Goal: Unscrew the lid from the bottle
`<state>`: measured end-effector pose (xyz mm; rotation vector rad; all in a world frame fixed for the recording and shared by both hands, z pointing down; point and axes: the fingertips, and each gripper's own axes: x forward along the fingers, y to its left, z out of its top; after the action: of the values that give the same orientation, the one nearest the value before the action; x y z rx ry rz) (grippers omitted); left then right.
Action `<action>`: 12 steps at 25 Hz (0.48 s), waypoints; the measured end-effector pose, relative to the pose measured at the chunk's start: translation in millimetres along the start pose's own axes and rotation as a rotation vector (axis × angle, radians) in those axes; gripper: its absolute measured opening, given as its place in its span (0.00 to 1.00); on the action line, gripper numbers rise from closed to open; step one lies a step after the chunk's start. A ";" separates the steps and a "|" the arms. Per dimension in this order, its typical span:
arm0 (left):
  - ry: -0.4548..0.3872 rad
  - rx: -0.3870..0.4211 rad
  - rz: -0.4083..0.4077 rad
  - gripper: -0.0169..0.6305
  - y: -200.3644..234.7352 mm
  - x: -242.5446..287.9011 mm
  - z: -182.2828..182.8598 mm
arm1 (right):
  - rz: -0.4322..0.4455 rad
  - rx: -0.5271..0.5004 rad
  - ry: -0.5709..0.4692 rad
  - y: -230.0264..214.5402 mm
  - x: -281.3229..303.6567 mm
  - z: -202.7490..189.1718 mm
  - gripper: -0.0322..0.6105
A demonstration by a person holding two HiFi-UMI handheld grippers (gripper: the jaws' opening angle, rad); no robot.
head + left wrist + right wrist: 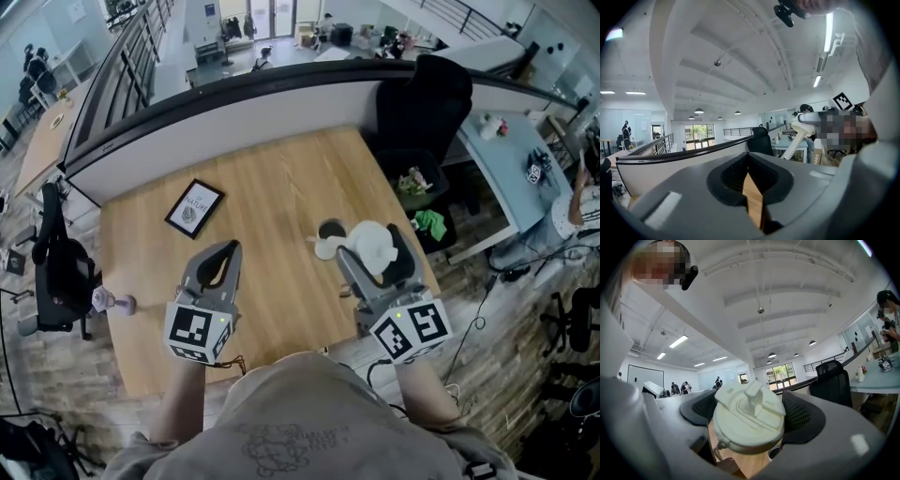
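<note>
Right gripper [375, 251] jaws clamp the white lid [749, 418]. Left gripper [225, 248] jaws are closed on nothing. The lid looks free; a dark-mouthed thing on the surface [272, 216] just beyond it is probably the bottle [329, 231]. I judge unscrewing done. Next: set the lid down gently and release.
</note>
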<state>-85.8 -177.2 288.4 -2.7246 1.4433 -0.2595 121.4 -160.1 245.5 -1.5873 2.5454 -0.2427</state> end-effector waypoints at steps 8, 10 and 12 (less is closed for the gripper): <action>0.008 -0.008 0.001 0.03 3.4 1.8 -2.7 | 0.001 0.021 0.017 -2.8 2.3 -5.1 0.73; 0.010 -0.011 -0.002 0.03 2.7 2.3 -4.7 | 0.000 0.020 0.018 -3.2 2.1 -5.3 0.73; 0.013 -0.014 -0.005 0.03 2.2 1.8 -6.3 | -0.002 0.019 0.019 -3.2 1.9 -5.2 0.73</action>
<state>-87.6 -179.7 294.6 -2.7426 1.4474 -0.2687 122.3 -162.9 251.2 -1.5879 2.5479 -0.2821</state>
